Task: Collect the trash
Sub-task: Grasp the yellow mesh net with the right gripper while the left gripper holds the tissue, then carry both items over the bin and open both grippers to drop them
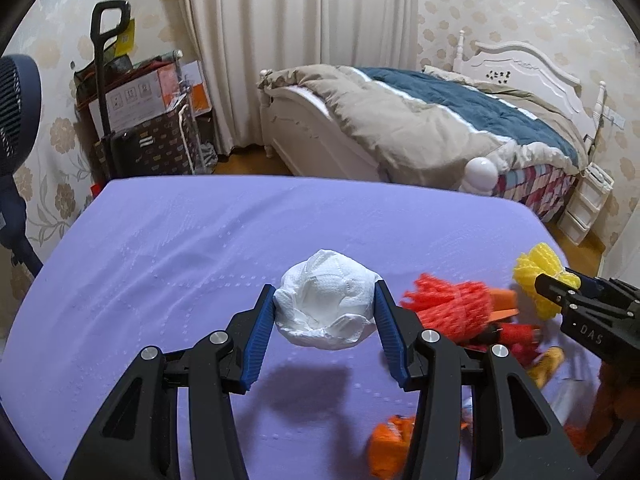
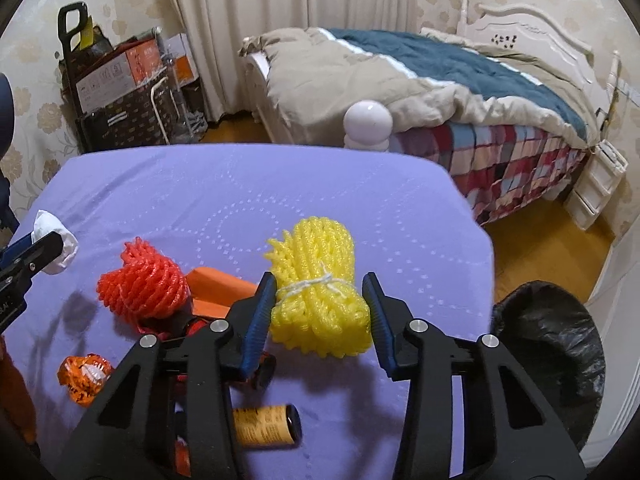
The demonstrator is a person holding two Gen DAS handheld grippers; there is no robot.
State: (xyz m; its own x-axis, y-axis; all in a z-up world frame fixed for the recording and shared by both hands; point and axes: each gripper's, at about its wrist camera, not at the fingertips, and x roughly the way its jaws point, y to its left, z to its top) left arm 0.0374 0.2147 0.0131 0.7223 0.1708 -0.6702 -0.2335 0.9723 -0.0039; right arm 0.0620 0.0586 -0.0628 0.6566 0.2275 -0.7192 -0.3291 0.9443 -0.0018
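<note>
Between right tongs (image 2: 320, 304): yellow net (image 2: 320, 300), pads touching.

I'm gripping embossed, crumpled white tissue (image 1: 326, 300) | pinching yellow foam netting (image 2: 320, 292), string-tied | working over matt, dimpled purple cloth (image 2: 240, 192) | glossy black plastic bin liner (image 2: 560, 344) waiting alongside.

Floral wallpaper (image 1: 500, 4), cream curtains (image 1: 296, 40), a white-framed bed (image 1: 520, 68) and what seems a wooden floor (image 2: 544, 248).
</note>
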